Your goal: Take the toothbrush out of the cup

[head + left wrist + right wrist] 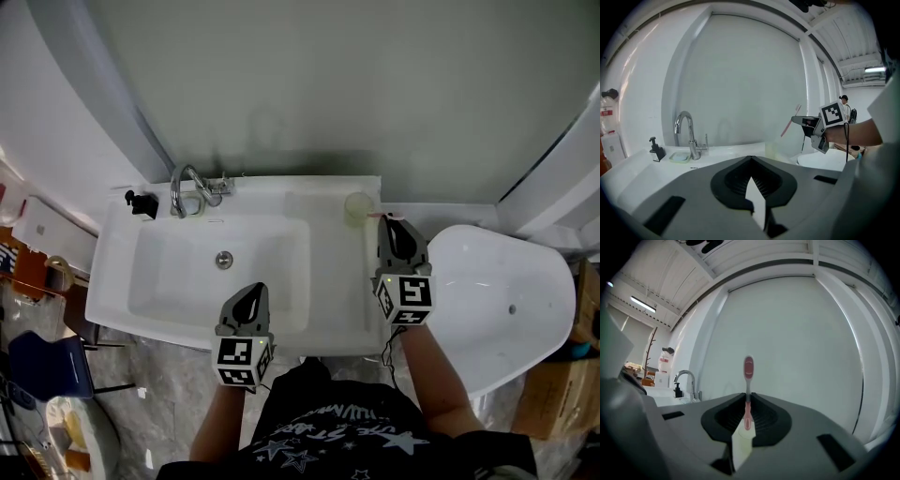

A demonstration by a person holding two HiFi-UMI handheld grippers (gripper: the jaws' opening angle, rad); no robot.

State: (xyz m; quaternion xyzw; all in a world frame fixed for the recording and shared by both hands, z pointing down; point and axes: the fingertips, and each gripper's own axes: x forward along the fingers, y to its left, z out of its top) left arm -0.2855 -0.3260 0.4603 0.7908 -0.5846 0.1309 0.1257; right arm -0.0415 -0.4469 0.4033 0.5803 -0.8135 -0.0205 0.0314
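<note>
In the right gripper view, your right gripper has its jaws closed on the pink toothbrush. They pinch the handle, and the head stands upright above the jaw tips against the pale wall. Only this view shows the grip itself. A faucet sits far off at the left edge.

In the left gripper view, your left gripper has its jaws together with nothing between them. Across the basin you see your right gripper from the side, and the toothbrush slants up from its tips, lifted above the sink ledge. The faucet, a soap dish and a black dispenser stand at the left of the ledge, well apart from both grippers.

In the head view, the cup stands on the back right corner of the sink, just beyond your right gripper's tips. The toothbrush is too small here to make out clearly. Your left gripper hangs over the sink's front rim, near the middle. A white rounded fixture crowds your right side, the wall closes off the far side, and the basin between the two grippers lies open.
</note>
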